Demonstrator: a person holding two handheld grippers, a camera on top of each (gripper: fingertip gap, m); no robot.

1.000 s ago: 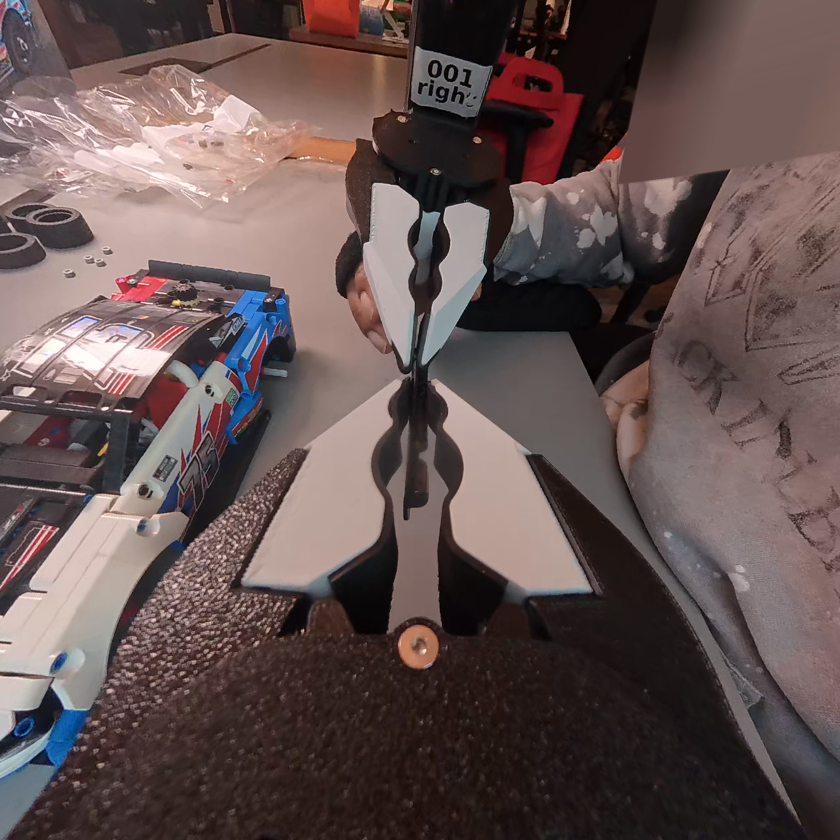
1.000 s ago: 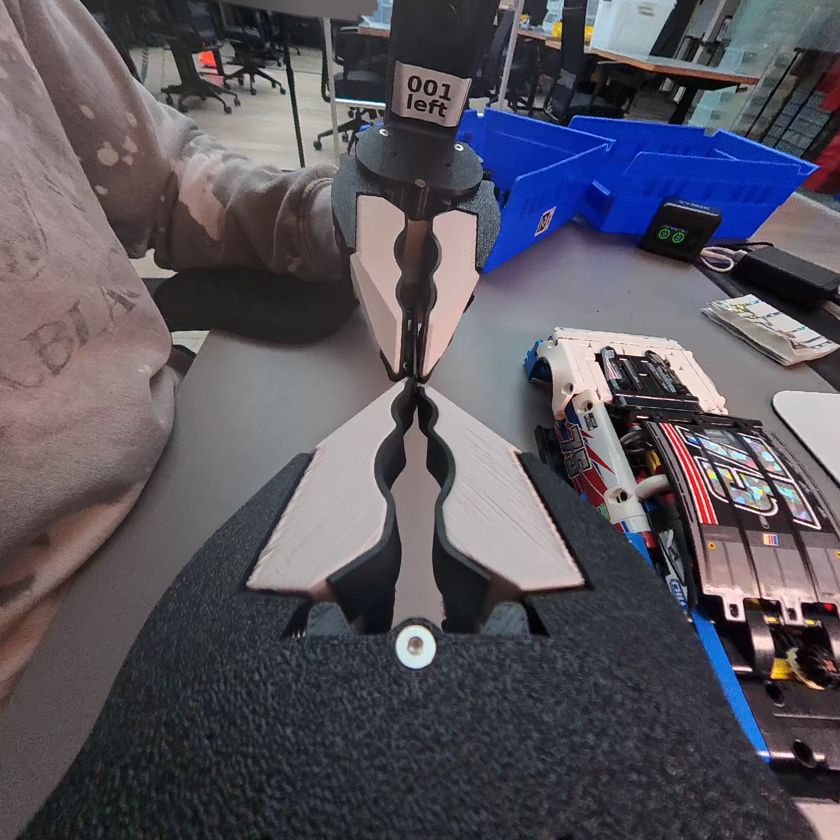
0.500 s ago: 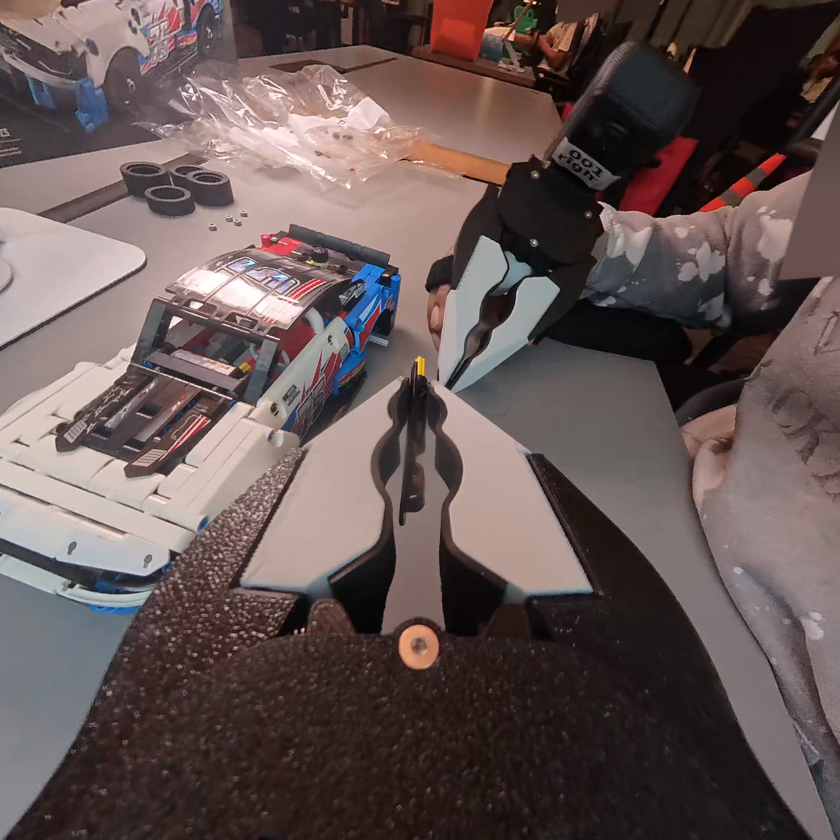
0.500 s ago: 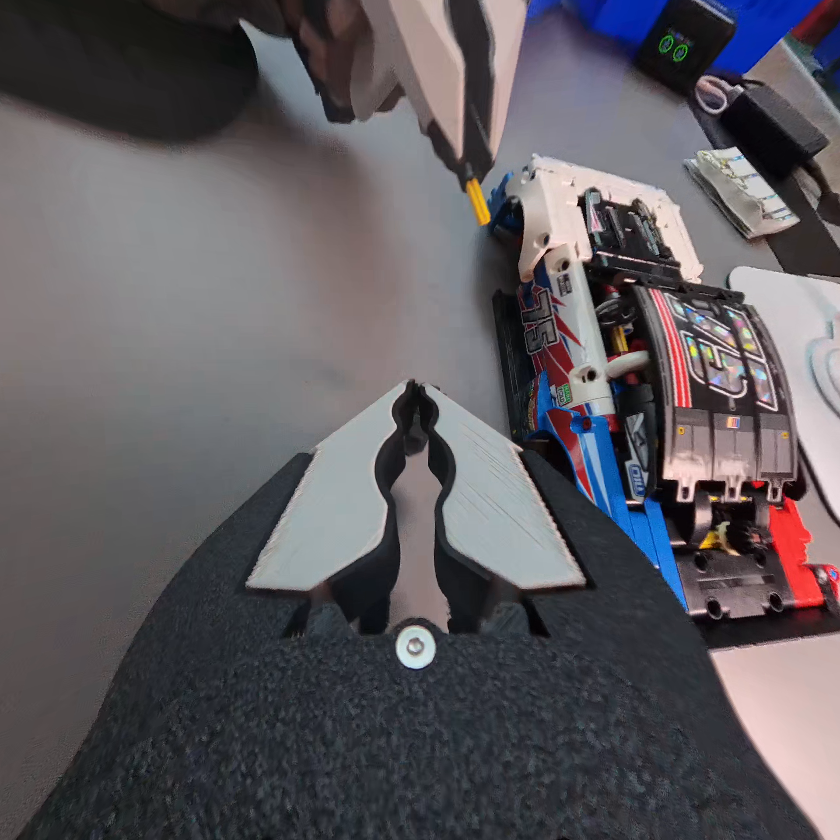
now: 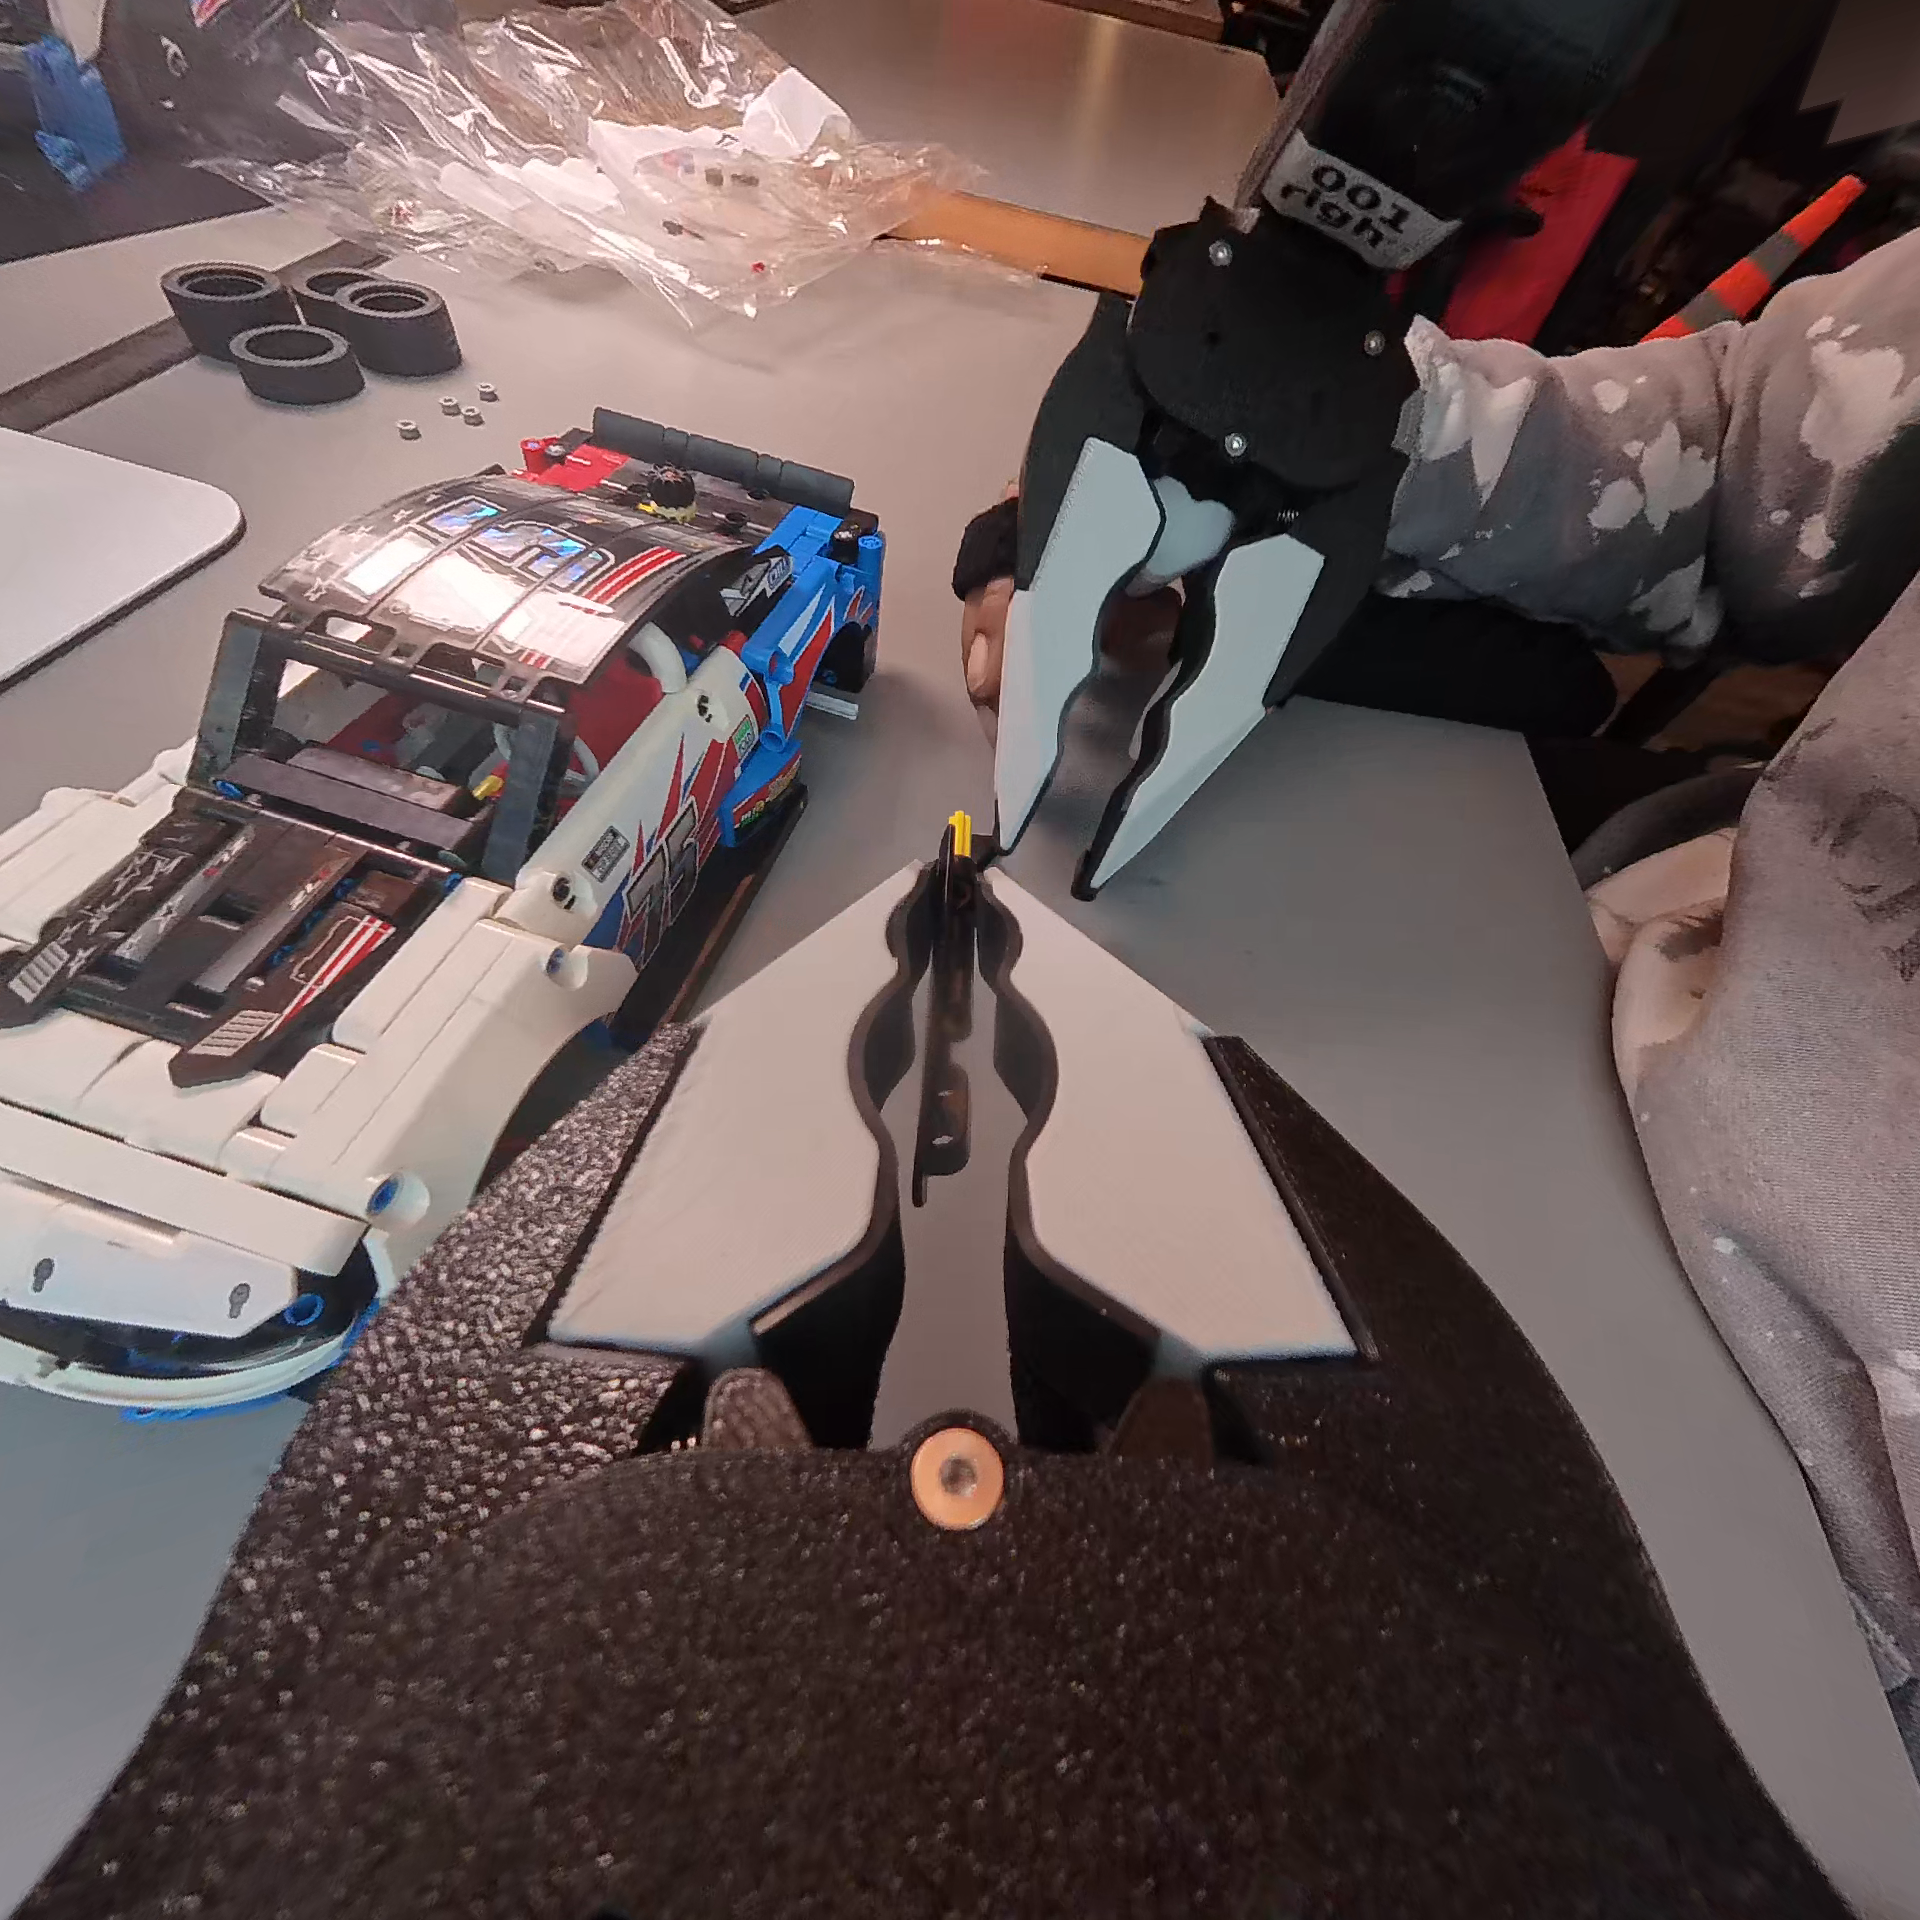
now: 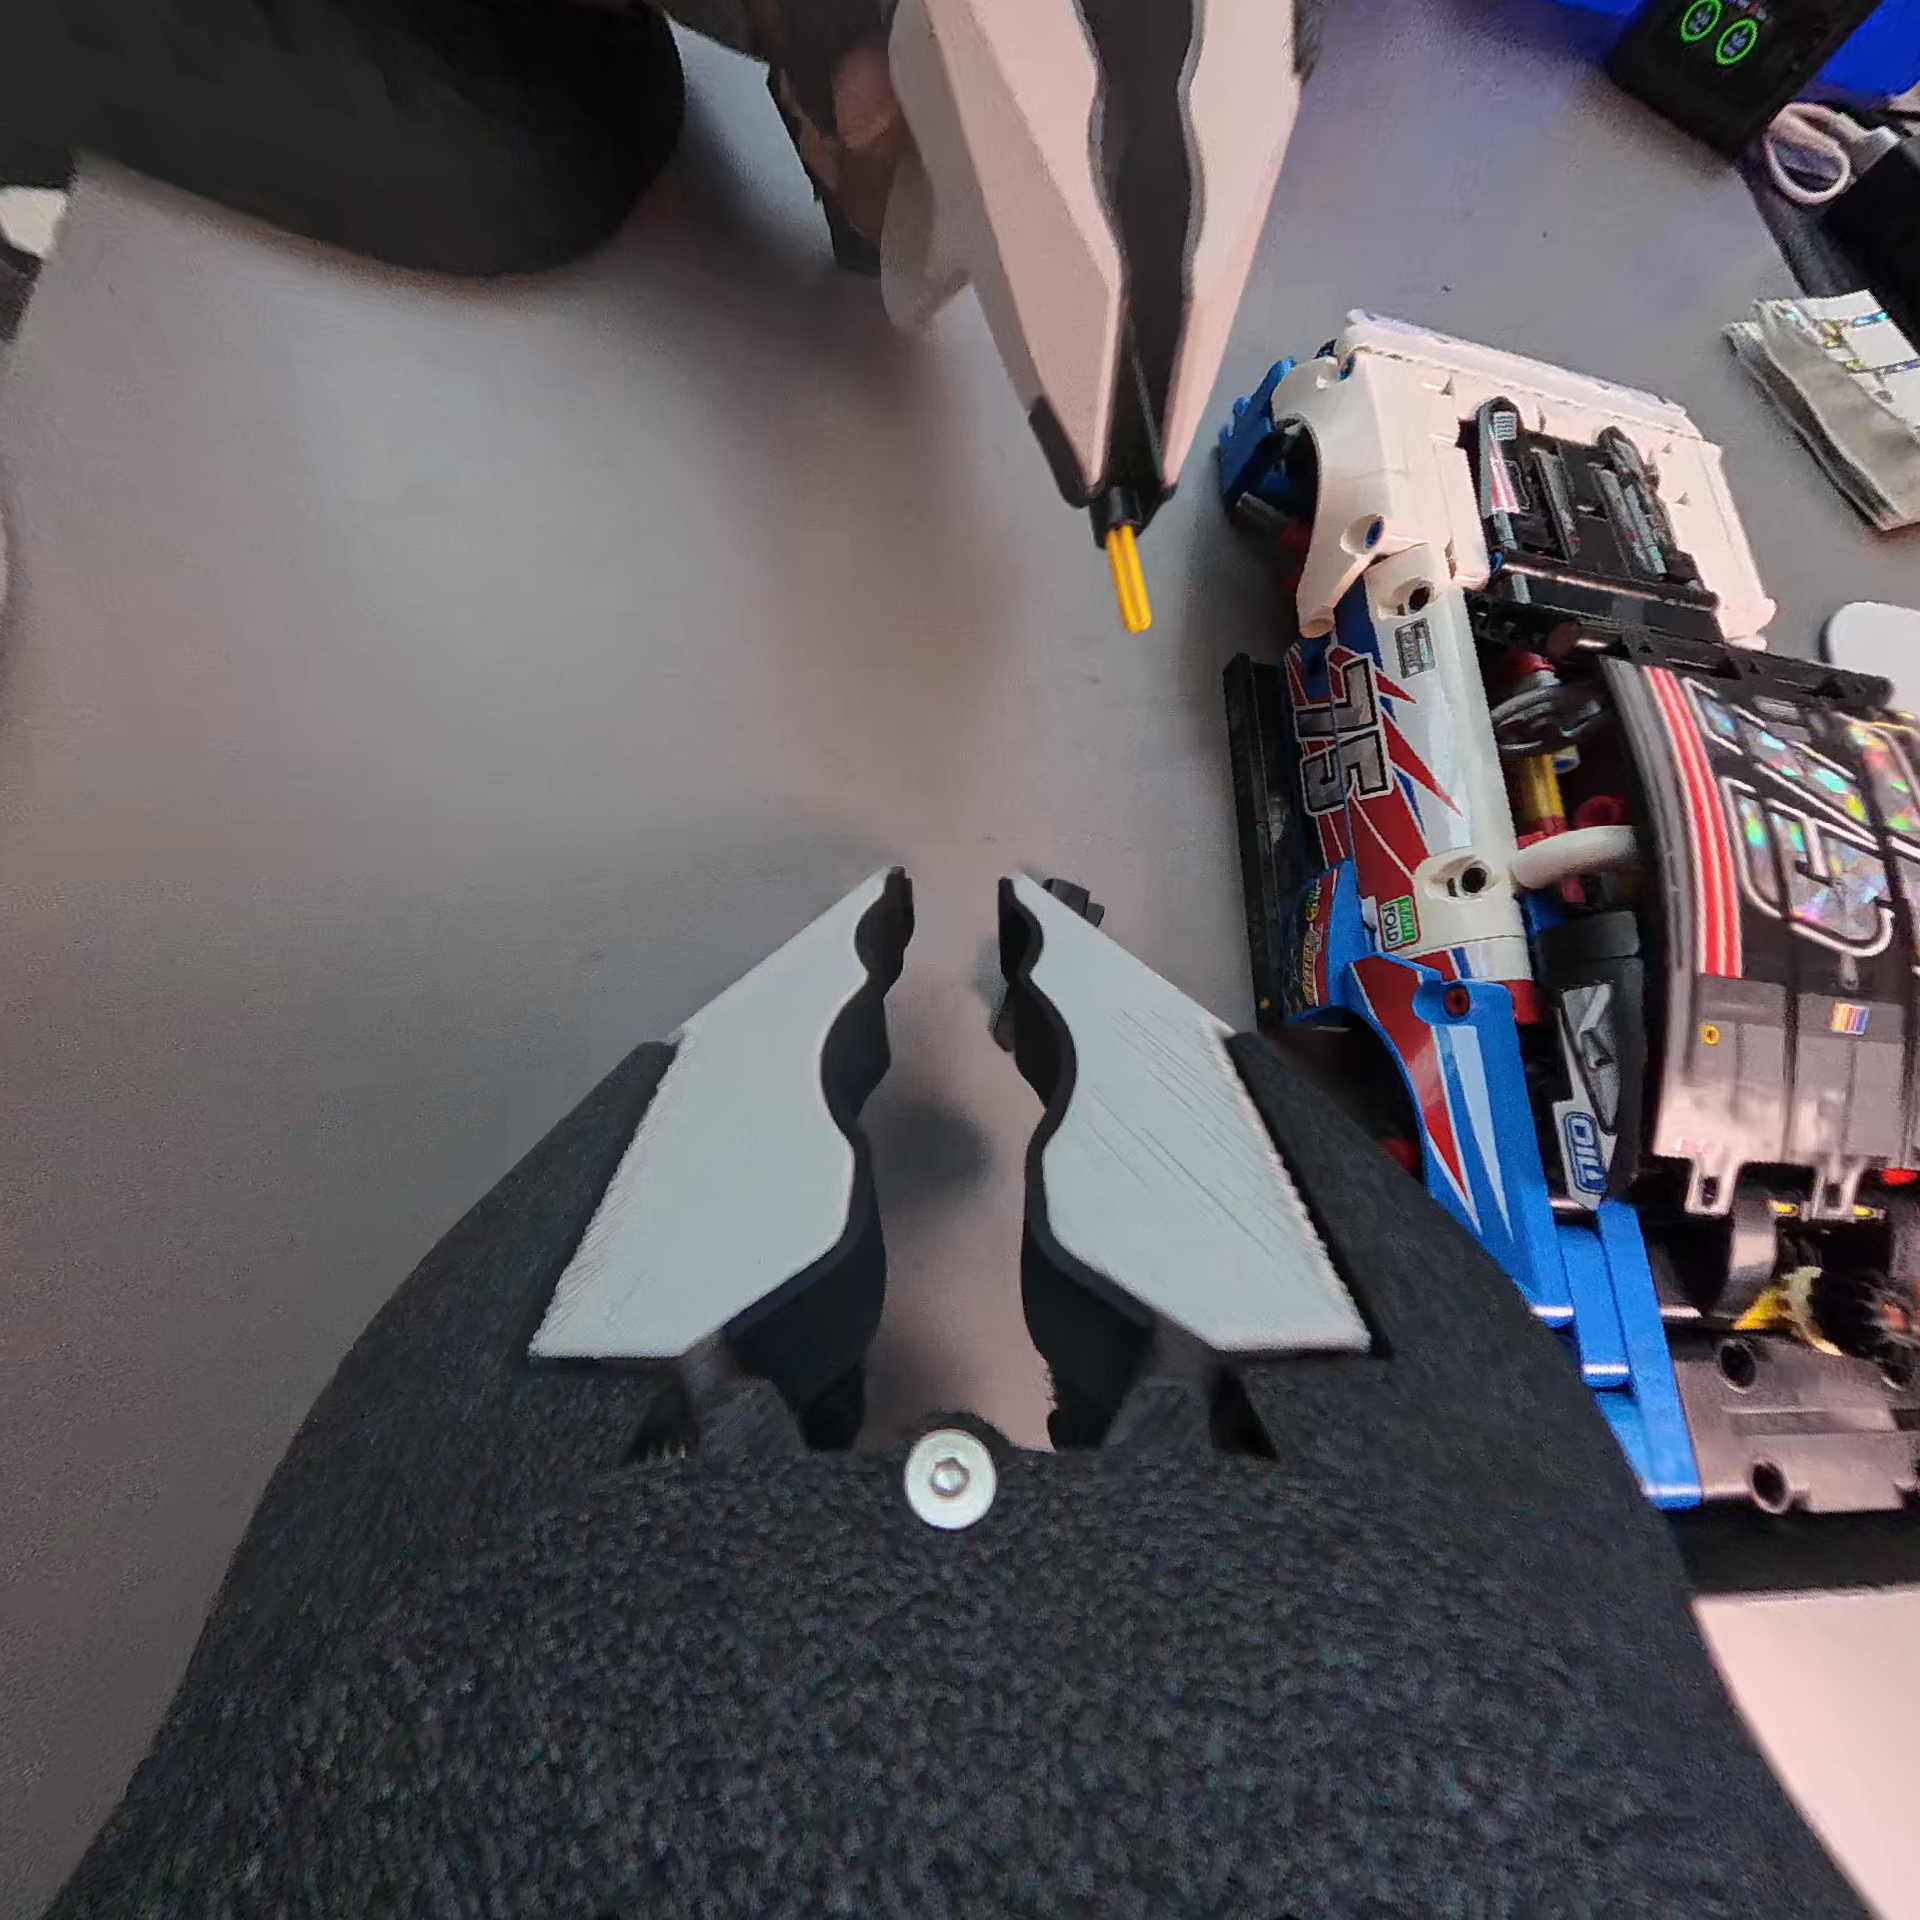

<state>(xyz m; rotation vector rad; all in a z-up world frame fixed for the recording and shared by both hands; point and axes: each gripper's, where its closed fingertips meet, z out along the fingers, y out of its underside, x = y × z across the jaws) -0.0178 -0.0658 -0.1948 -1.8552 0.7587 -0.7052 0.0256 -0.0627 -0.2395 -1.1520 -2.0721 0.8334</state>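
My left gripper [image 5: 956, 873] is shut on a thin black beam [image 5: 948, 1039] with a short yellow axle [image 5: 958, 831] sticking out past its tips. It also shows in the right wrist view [image 6: 1120, 499], with the yellow axle [image 6: 1127, 582] pointing down over the grey table [image 6: 416, 727]. My right gripper [image 6: 954, 891] is open and empty, low over the table. In the left wrist view it [image 5: 1047, 868] stands just right of the axle, jaws apart. A small black part [image 6: 1070, 894] shows by its right fingertip. A brick-built race car [image 5: 416, 831] lies left of both grippers.
Black tyres [image 5: 312, 332] and small grey rings [image 5: 447, 410] lie behind the car, with clear plastic bags [image 5: 582, 156] farther back. A white mat [image 5: 94, 540] is at far left. Folded paper [image 6: 1839, 416] lies beyond the car [image 6: 1507, 883]. A person's sleeve [image 5: 1662, 468] crosses the table edge. My hands' fingertips stand some 7 centimetres from each other.
A second ago both grippers met tip to tip on the piece. The right gripper has opened and drawn back; the left gripper keeps the black beam with the yellow axle and has tilted toward the car.
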